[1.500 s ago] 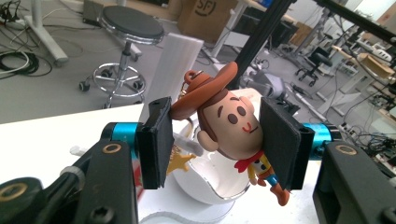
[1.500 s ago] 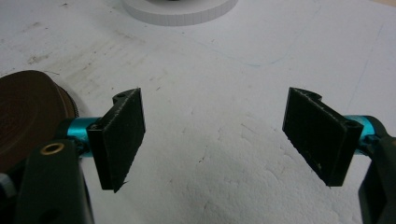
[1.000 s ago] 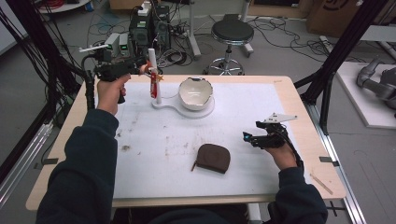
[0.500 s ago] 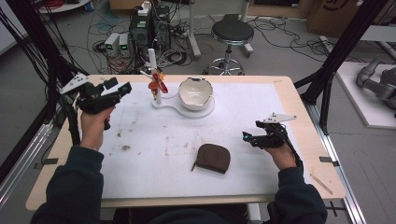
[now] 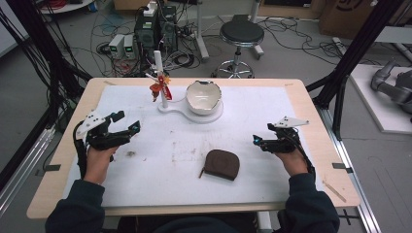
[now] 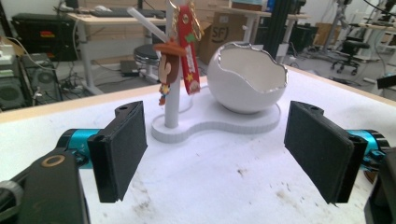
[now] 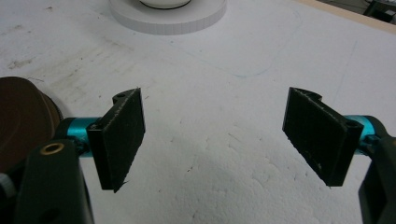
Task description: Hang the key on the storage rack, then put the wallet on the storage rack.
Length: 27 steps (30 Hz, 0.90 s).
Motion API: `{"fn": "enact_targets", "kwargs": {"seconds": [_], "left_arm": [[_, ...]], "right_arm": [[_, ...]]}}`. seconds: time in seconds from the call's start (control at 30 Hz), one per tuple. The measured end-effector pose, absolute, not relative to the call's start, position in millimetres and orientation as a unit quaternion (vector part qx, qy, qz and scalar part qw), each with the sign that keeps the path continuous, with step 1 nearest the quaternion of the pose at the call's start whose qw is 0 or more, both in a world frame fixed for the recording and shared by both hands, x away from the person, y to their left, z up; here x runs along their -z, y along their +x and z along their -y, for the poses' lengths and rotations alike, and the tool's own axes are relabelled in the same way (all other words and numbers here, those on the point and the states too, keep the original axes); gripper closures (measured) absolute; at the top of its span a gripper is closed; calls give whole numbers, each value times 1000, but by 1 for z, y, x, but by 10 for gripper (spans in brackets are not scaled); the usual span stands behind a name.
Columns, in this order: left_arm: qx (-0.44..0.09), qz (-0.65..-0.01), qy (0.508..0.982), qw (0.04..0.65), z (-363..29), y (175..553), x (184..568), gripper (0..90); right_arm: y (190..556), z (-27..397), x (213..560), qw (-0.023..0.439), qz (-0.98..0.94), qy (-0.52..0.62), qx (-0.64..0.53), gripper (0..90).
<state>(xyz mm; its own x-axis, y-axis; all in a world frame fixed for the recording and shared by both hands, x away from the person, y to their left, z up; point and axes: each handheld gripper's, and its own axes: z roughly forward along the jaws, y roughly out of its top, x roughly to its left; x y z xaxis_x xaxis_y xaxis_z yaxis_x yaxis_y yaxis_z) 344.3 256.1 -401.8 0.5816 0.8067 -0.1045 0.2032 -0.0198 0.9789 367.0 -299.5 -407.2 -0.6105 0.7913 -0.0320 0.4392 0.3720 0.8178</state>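
Left gripper point(image 5: 127, 121) fingers point(image 6: 119, 149) spread, empty, keychain point(image 6: 180, 51) hanging beyond

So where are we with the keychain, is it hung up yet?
Looks done: the keychain hangs on the white stand beside the egg-shaped bowl. In hand: nothing. The left gripper has just opened its jaws and sits over the mat away from the stand; the right gripper is open too. Left: maybe the brown pouch, lying untouched between the two hands.

Grey floor point(image 5: 301, 53) strewn with cables point(image 5: 111, 29). Black stool point(image 5: 241, 34) behind the bench point(image 5: 311, 111). Computer towers point(image 5: 156, 30) on floor. Black frame posts point(image 5: 359, 53) at both sides.
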Motion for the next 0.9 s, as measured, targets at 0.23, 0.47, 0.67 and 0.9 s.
{"fn": "enact_targets", "kwargs": {"seconds": [0.23, 0.47, 0.67, 0.9], "left_arm": [[-228, -398, 660, 595, -257, 347, 408, 198], [-224, -400, 659, 596, -259, 345, 411, 198], [-209, -399, 658, 604, -257, 349, 412, 198], [-199, -399, 659, 606, -256, 348, 412, 198]], "right_arm": [[367, 297, 405, 221, -800, 383, -406, 213], [369, 292, 405, 211, -804, 381, -405, 213], [367, 290, 405, 197, -810, 373, -407, 213], [365, 271, 408, 157, -835, 330, -411, 212]]}}
